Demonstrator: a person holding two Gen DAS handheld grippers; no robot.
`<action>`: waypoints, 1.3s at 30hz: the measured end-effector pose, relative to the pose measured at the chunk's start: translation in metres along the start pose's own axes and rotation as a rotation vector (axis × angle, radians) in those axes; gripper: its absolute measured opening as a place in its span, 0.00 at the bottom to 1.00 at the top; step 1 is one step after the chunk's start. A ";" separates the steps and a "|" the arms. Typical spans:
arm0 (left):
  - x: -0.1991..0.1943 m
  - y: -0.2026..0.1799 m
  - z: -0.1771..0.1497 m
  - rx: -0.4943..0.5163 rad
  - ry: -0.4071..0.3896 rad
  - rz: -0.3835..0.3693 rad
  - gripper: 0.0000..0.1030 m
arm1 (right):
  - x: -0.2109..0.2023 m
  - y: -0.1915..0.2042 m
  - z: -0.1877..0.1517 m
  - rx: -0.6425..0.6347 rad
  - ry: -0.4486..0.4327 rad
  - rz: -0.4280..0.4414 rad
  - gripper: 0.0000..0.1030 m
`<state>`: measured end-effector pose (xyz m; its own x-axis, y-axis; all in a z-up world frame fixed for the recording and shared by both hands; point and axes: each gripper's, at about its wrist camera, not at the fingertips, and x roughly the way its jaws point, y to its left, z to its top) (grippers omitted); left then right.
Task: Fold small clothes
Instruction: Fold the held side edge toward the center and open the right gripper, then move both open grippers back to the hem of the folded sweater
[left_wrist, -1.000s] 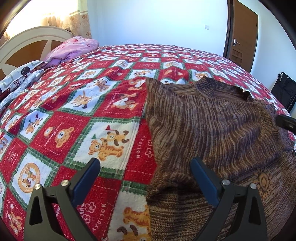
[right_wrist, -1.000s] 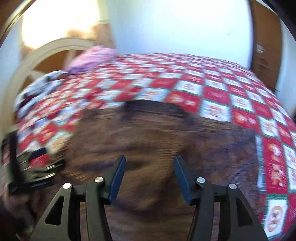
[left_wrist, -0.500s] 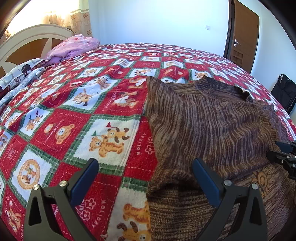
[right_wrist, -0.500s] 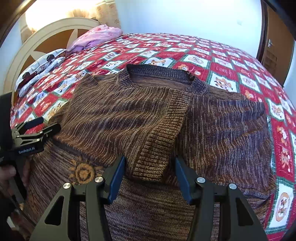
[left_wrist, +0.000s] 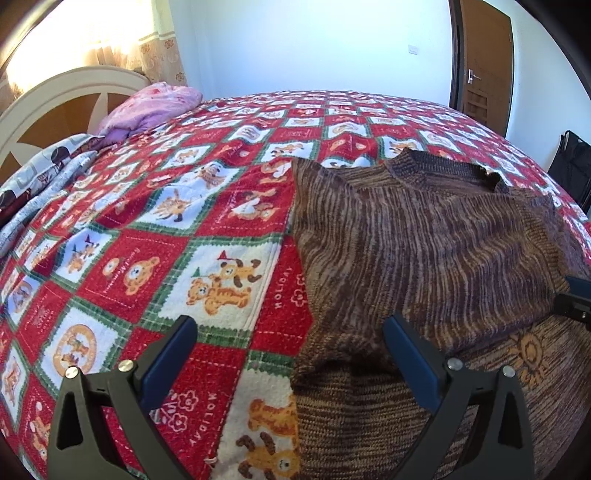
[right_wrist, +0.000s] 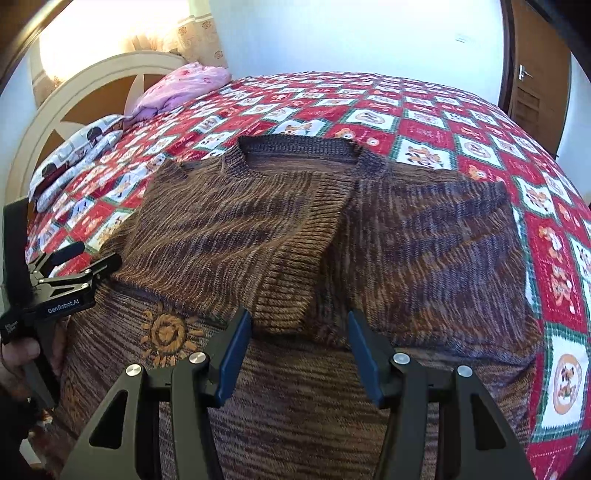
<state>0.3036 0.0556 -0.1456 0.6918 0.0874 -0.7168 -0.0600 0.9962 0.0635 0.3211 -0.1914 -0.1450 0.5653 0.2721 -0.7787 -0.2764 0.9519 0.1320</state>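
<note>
2 sleeves of the brown sweater (right_wrist: 280, 229) already lie folded across its chest at frame centre on the quilt (left_wrist: 207, 236), leaving the body fold, while the left gripper (left_wrist: 288, 358) and right gripper (right_wrist: 295, 347) hover open, holding nothing.

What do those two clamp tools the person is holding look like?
Both are black plastic frames with silver screws and two flat dark-blue pads. The left gripper, seen from the side, carries a white "GenRobot.AI" label; the right gripper is built the same.
</note>
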 end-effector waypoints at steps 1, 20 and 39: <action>-0.001 0.000 0.000 0.002 0.000 -0.004 1.00 | -0.002 -0.002 -0.002 0.010 0.000 0.002 0.54; -0.045 -0.006 -0.024 0.011 -0.001 -0.111 1.00 | -0.032 -0.006 -0.041 0.052 0.004 -0.008 0.54; -0.136 0.038 -0.028 -0.140 -0.294 -0.077 1.00 | -0.075 0.010 -0.090 0.034 -0.006 0.039 0.55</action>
<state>0.1872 0.0817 -0.0654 0.8751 0.0281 -0.4831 -0.0836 0.9921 -0.0937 0.2061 -0.2149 -0.1408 0.5593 0.3094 -0.7691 -0.2716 0.9449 0.1826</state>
